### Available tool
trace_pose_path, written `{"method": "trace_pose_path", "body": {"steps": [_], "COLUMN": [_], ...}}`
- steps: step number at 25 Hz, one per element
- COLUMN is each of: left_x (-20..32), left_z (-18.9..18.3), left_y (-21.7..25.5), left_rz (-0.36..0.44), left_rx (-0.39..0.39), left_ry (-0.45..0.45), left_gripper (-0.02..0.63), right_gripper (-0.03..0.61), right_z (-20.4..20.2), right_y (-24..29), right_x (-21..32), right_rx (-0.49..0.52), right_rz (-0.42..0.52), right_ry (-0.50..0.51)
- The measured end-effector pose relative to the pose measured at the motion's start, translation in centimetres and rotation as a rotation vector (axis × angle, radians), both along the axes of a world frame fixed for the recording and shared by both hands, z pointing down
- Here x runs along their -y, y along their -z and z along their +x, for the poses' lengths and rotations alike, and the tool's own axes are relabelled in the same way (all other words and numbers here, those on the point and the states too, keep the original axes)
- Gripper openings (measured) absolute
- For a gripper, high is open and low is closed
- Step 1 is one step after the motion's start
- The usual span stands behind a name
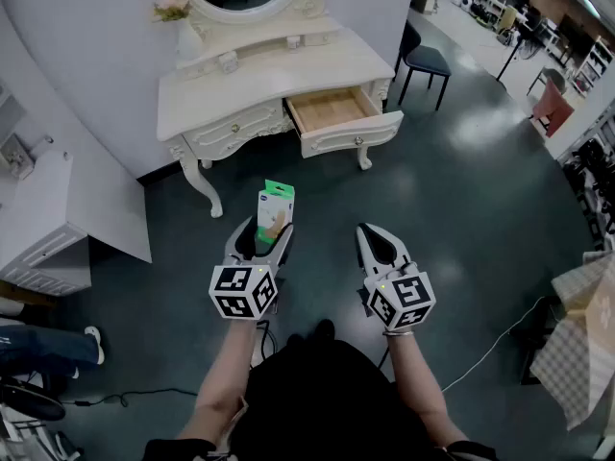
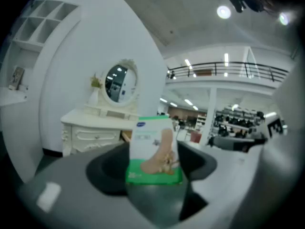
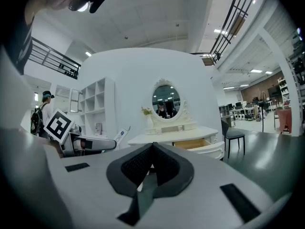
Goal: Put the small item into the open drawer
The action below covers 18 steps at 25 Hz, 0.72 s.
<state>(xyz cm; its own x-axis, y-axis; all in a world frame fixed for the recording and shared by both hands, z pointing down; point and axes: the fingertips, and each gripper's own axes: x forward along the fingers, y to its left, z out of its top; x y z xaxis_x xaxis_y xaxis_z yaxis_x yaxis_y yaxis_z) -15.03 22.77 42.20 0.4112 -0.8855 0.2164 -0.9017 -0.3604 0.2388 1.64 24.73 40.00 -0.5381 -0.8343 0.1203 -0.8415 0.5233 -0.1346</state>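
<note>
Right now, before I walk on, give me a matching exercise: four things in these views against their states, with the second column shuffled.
Things:
1. left tongs
2. right tongs
3. drawer
4. dark chair

States:
A. pulled out of the dressing table
B. shut, nothing between them
C. stands on the floor, right of the dressing table in the head view
D. shut on the green-and-white box

Pairs: 1-D, 2-B, 3-A, 4-C
</note>
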Motion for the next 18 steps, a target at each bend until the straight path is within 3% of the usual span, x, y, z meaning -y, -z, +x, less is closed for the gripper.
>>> {"method": "trace_pose_path", "body": {"steps": [18], "left_x": [2.3], "left_z": [2.0], "left_y": [0.5], "left_rz": [0.02], "left_rx": [0.024], "left_ry": [0.03], "left_gripper": [0.325], "right_gripper": [-0.003], "right_z": [3.6], "right_y": [0.1], "right_x": [2.5], "right_rx": [0.036], "right_rz": [-0.002], "right_ry": [0.013]}}
